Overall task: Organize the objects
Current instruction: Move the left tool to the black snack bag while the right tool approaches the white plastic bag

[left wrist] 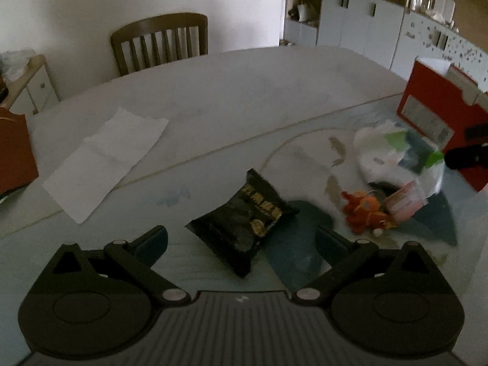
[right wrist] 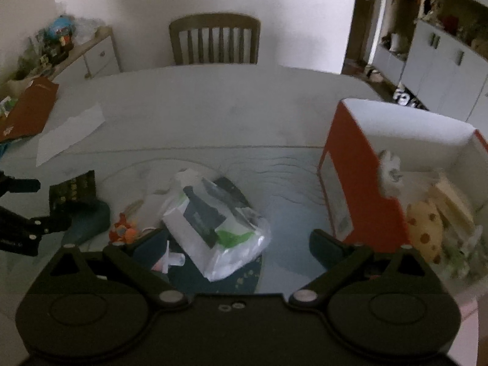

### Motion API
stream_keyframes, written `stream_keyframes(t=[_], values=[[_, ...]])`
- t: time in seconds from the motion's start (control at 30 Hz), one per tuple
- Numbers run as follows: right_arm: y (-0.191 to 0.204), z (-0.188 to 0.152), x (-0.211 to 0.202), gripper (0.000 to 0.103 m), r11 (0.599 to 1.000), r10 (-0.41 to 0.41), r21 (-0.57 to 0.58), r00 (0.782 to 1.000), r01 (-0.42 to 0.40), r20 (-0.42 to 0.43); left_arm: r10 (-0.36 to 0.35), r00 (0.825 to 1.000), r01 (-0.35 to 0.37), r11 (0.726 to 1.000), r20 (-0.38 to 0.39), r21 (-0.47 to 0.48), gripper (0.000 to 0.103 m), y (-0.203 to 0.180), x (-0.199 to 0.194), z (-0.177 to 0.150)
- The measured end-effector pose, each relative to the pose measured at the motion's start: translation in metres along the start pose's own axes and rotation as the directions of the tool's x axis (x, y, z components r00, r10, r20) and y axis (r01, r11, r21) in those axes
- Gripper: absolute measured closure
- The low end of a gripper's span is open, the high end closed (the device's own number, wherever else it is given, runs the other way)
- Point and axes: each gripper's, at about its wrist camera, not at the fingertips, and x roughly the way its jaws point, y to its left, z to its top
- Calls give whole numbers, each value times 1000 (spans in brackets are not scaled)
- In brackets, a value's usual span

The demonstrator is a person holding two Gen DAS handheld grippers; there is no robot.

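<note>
The left gripper (left wrist: 242,239) gapes wide over the black snack packet (left wrist: 244,222), which looks light, crinkly and crushable: pinch its sealed end. At its 2 o'clock lie an orange toy (left wrist: 361,210) and a slippery plastic bag (right wrist: 213,228), framed by the equally wide, empty right gripper (right wrist: 238,247). The red box (right wrist: 360,189) at 2 o'clock stands open, with clear table (right wrist: 213,106) beyond.

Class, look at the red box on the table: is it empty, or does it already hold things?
It already holds things. The red box is open-topped, and a yellow spotted toy and other items lie inside.
</note>
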Motion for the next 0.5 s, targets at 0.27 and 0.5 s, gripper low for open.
stream_keyframes(t=[0.27,0.5], values=[[-4,12,31,5,999,23,-36,999,-24,-47,9,999,-8,999,-36,32,0,6,23,6],[-5,17,50,7,995,87,-50,992,-92,-88,-34,999,36,998,-34,57,0,6,35,13]])
